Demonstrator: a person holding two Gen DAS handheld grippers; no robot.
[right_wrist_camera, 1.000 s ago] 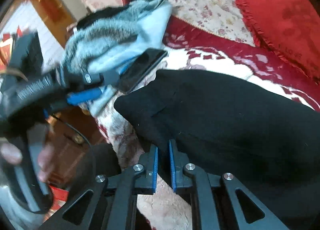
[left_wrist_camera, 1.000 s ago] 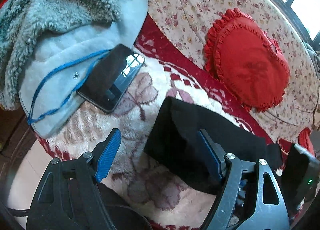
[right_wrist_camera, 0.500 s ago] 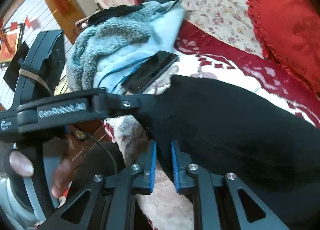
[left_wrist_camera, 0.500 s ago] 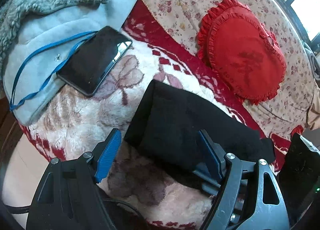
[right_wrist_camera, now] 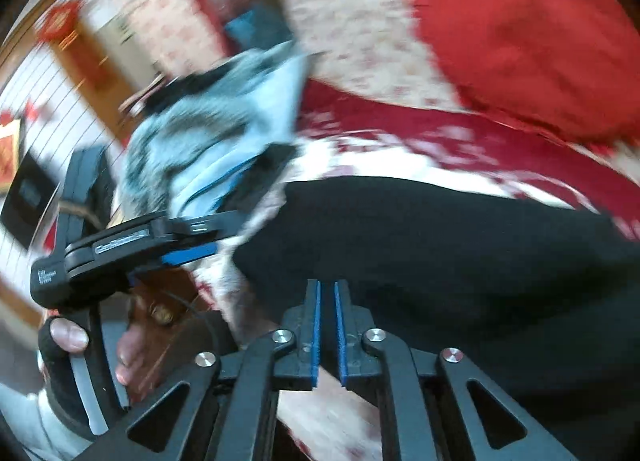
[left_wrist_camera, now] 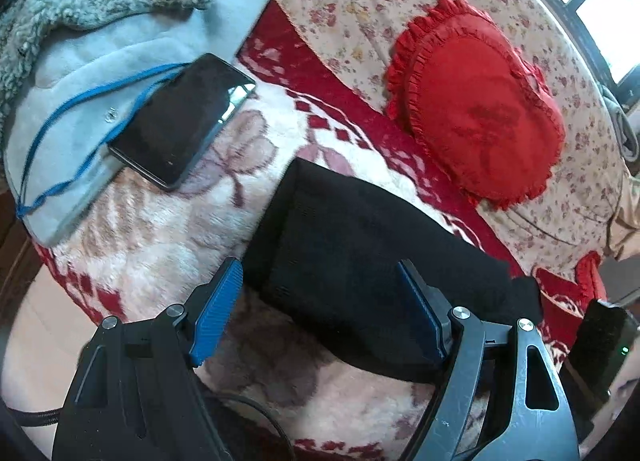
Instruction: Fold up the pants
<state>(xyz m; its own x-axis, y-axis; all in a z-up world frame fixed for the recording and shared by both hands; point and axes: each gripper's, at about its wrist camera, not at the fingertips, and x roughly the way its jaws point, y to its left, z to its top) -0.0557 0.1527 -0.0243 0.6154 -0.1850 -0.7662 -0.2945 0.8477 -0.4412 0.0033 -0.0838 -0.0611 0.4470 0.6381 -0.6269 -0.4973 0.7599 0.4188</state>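
My black cloth pants (left_wrist_camera: 360, 261) lie in a thick folded bundle on the fluffy cream-and-red flowered blanket (left_wrist_camera: 160, 229) on the bed. In my left camera the bundle sits in the middle, running off toward 4 o'clock.

My left jaws (left_wrist_camera: 320, 313) are spread wide. One blue pad (left_wrist_camera: 216, 309) is over the blanket just beside the bundle's near corner, and the other is over the black cloth. They pinch nothing.

My right jaws (right_wrist_camera: 327, 325) were squeezing the near edge of the pants half a second ago. They have just opened a little, and now there is only a thin gap with nothing in it. The cloth has slipped out and lies at 1 o'clock from the pads. This picture is smeared, so I think this hand is pulling away.

To me that means this fold is laid down and let go.

A black flat phone (left_wrist_camera: 180, 133) at 10 o'clock and a red heart-shaped frilly pillow (left_wrist_camera: 480, 113) at 2 o'clock lie well apart from the pants.
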